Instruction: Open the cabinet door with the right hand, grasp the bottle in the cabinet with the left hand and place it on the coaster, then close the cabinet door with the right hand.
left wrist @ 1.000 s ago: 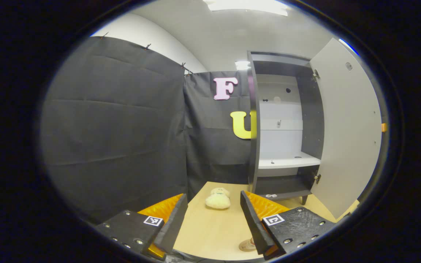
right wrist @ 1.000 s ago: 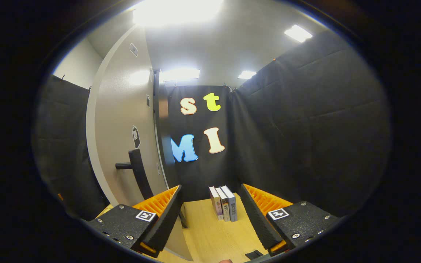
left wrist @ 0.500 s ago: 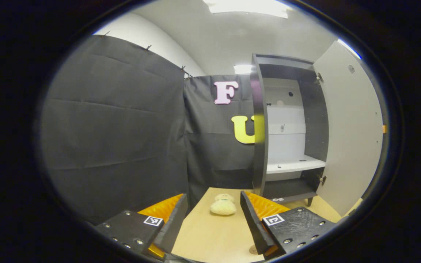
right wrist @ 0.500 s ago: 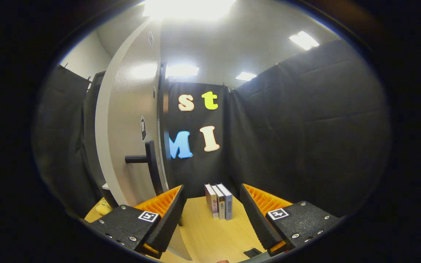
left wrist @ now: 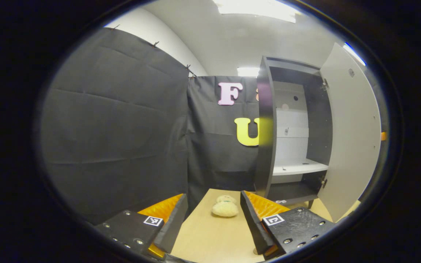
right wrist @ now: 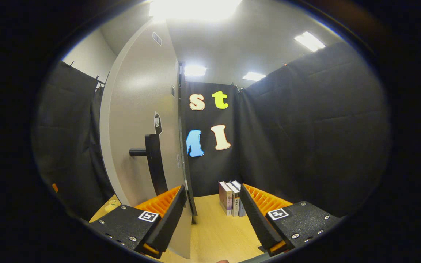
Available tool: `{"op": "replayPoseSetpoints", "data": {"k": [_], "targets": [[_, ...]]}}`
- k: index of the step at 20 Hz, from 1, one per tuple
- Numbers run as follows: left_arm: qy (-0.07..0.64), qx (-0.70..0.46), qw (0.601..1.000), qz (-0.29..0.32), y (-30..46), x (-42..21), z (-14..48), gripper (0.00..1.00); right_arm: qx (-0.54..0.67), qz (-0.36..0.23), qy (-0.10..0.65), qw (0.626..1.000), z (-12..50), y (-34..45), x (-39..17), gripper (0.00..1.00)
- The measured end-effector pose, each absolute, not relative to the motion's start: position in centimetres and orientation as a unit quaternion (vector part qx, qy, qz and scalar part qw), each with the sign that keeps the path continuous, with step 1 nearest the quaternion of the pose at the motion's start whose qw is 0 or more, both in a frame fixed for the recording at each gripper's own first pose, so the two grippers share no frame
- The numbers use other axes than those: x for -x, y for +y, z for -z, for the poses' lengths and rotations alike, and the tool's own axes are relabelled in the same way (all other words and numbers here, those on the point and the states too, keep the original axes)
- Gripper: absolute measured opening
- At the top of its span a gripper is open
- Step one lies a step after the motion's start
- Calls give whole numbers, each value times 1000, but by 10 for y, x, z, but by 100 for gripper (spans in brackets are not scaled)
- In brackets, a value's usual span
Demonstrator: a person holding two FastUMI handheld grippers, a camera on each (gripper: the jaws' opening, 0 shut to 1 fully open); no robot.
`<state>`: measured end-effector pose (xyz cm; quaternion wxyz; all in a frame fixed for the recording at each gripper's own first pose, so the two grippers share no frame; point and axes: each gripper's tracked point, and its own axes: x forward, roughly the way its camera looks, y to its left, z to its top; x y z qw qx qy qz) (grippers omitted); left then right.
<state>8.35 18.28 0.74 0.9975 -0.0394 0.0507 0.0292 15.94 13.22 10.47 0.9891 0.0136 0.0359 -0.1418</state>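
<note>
In the left gripper view the dark cabinet (left wrist: 265, 128) stands at the right with its pale door (left wrist: 349, 138) swung wide open. Its white shelf (left wrist: 298, 168) carries only small specks. My left gripper (left wrist: 214, 223) is open over the wooden table (left wrist: 210, 237), well short of the cabinet. In the right gripper view the door's outer face (right wrist: 141, 109) rises close on the left, with a black handle (right wrist: 155, 160) sticking out of it. My right gripper (right wrist: 212, 219) is open, its left finger just below the handle and beside the door's edge, holding nothing.
A cream plush toy (left wrist: 225, 207) lies on the table between my left fingers and the cabinet. Three upright books (right wrist: 232, 197) stand at the back wall, right of the door. A small round tan edge (left wrist: 255, 251) peeks out by the left gripper's right finger.
The cabinet has slid rightward in the left gripper view, and the round tan thing at the bottom has nearly slipped from sight. In the right gripper view, door and handle have come closer to centre.
</note>
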Motion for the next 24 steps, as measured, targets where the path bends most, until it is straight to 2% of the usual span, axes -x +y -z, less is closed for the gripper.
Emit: {"op": "replayPoseSetpoints", "data": {"k": [10,11,12,15,16,18,19,24], "targets": [[50,36,998,-30,213,-81,-2,88,-15,134,26,991,-102,173,-168,92],[49,35,998,-30,214,-81,-2,83,-14,130,26,991,-102,179,-169,92],[49,34,998,-31,217,-81,-3,88,-14,125,26,992,-102,186,-170,92],[45,33,998,-32,221,-84,-5,88,-21,101,30,994,-99,210,-182,92],[44,33,998,-32,222,-85,-6,83,-23,92,31,995,-98,218,-186,92],[42,29,998,-36,230,-85,-6,83,-26,77,30,996,-97,233,-195,92],[43,28,998,-38,233,-85,-5,88,-26,70,30,997,-96,240,-199,92],[50,28,997,-49,249,-85,4,88,-22,46,31,998,-94,265,-216,93]]}}
